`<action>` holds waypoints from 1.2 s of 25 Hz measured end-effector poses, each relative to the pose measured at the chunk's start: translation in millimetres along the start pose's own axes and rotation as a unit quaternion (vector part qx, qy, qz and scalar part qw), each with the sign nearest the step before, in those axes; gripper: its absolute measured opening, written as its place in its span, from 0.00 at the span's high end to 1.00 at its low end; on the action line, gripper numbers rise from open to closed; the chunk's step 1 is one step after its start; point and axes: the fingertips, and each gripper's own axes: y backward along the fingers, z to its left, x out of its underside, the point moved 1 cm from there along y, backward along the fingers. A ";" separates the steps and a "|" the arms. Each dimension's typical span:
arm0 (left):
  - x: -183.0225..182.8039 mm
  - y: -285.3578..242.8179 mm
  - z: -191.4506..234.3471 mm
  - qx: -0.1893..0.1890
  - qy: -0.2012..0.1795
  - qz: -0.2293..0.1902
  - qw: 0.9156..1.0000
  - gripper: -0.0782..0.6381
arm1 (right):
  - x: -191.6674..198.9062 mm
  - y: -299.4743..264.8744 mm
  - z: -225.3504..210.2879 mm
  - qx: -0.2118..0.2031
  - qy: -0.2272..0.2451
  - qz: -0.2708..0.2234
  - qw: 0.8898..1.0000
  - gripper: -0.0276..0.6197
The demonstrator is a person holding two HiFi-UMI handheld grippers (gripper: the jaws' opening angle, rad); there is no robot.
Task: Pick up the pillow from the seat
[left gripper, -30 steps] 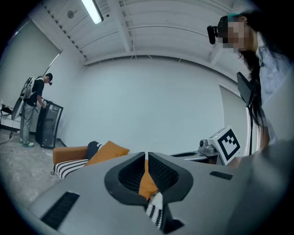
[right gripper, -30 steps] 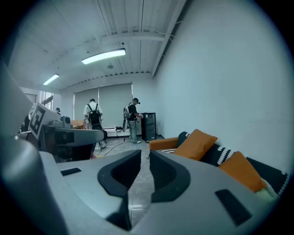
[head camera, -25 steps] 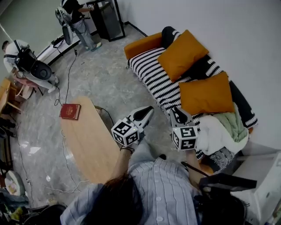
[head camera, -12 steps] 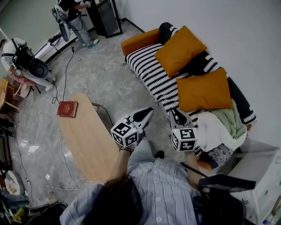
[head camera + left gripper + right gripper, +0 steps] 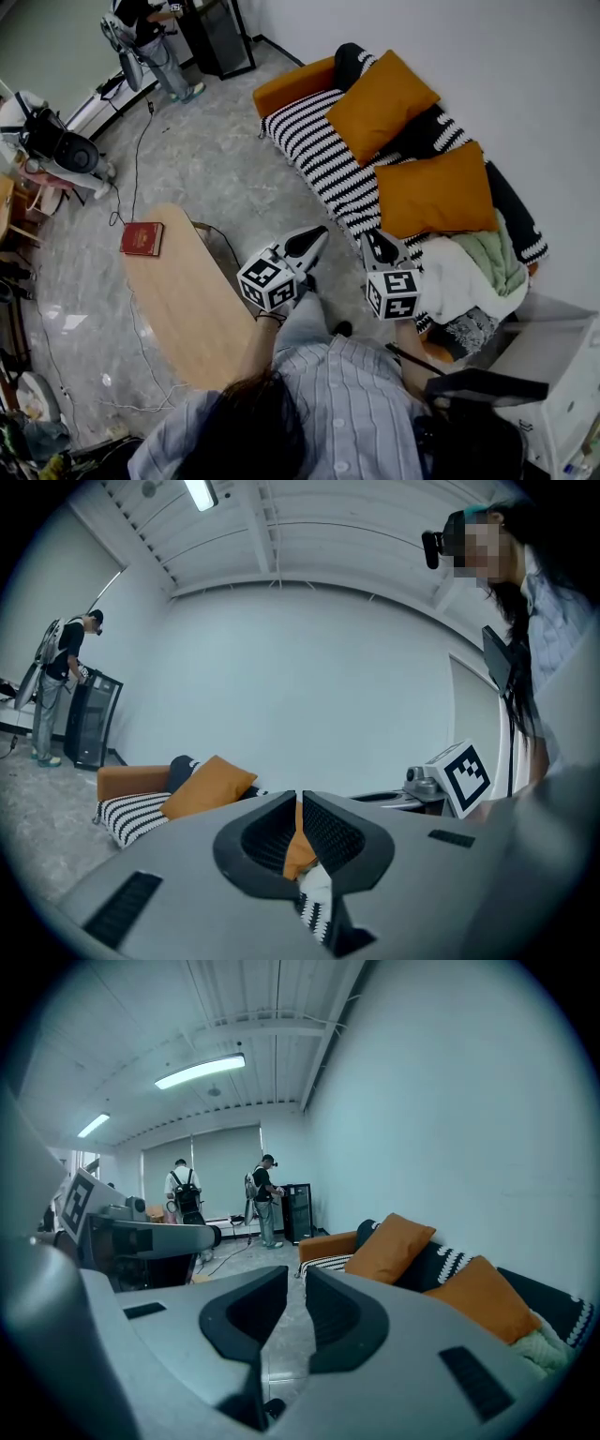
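My left gripper (image 5: 314, 238) is pressed together, empty; my right gripper (image 5: 377, 242) is all but closed, pinching nothing. Both hang near the sofa's (image 5: 291, 87) front edge. Near pillow (image 5: 436, 192) and far pillow (image 5: 380, 105) lean against its back

No words or numbers can be read. The left gripper (image 5: 317, 238) and right gripper (image 5: 373, 238) carry cubes with black-and-white square markers, patterns only. The red book (image 5: 142, 238) at the wooden table's (image 5: 192, 314) far end shows a cover mark too small to read.
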 end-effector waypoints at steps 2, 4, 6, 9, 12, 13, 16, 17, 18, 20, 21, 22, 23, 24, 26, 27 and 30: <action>-4.1 -6.2 7.3 0.004 -0.001 0.001 1.000 0.87 | -5.6 -8.2 -2.3 0.002 -0.001 -0.001 1.000 0.85; -8.5 -12.9 15.6 0.009 -0.003 0.001 1.000 0.87 | -10.8 -16.6 -4.4 0.004 -0.001 -0.002 1.000 0.85; -13.2 -19.9 24.9 0.014 -0.004 0.003 1.000 0.87 | -16.0 -25.5 -7.3 0.008 -0.002 -0.002 1.000 0.85; -21.0 -30.9 40.4 0.021 -0.003 0.004 1.000 0.87 | -24.0 -40.5 -13.8 0.016 -0.006 -0.001 1.000 0.85; -30.6 -41.1 57.6 0.032 -0.005 0.006 0.999 0.87 | -33.5 -57.4 -19.5 0.027 -0.011 -0.002 1.000 0.85; -34.1 -43.5 63.4 0.036 -0.005 0.006 0.999 0.87 | -36.9 -63.1 -20.4 0.031 -0.013 -0.002 0.999 0.85; -44.3 -47.0 81.5 0.047 -0.006 0.006 0.999 0.87 | -47.5 -80.2 -18.8 0.040 -0.021 -0.003 0.999 0.85; -47.3 -47.4 87.7 0.050 -0.006 0.005 0.999 0.87 | -50.7 -86.0 -17.1 0.041 -0.022 -0.004 0.999 0.85; -49.7 -47.7 93.9 0.053 -0.006 0.005 0.999 0.87 | -53.4 -92.0 -15.1 0.043 -0.023 -0.005 0.999 0.85; -53.0 -47.6 106.2 0.059 -0.007 0.007 0.998 0.87 | -57.5 -104.5 -10.6 0.046 -0.022 -0.004 0.999 0.85; -54.2 -47.1 112.6 0.061 -0.007 0.009 0.998 0.87 | -59.1 -110.7 -8.0 0.048 -0.022 -0.004 0.999 0.85; -55.4 -46.3 119.4 0.063 -0.007 0.010 0.998 0.87 | -60.7 -116.9 -5.1 0.049 -0.022 -0.003 0.999 0.85; -56.9 -45.3 126.4 0.065 -0.007 0.010 0.998 0.87 | -62.6 -122.9 -2.1 0.050 -0.022 -0.003 0.998 0.85; -58.9 -44.2 133.8 0.066 -0.007 0.010 0.998 0.87 | -64.8 -129.0 0.9 0.051 -0.022 -0.004 0.998 0.85; -64.3 -42.6 148.6 0.069 -0.006 0.009 0.998 0.87 | -69.7 -142.1 6.2 0.055 -0.023 -0.004 0.998 0.85; -66.9 -41.9 155.5 0.070 -0.007 0.009 0.997 0.87 | -71.8 -148.7 8.6 0.056 -0.025 -0.004 0.998 0.85; -70.7 -39.4 172.2 0.077 -0.007 0.012 0.997 0.87 | -75.5 -166.1 15.7 0.060 -0.030 -0.003 0.998 0.85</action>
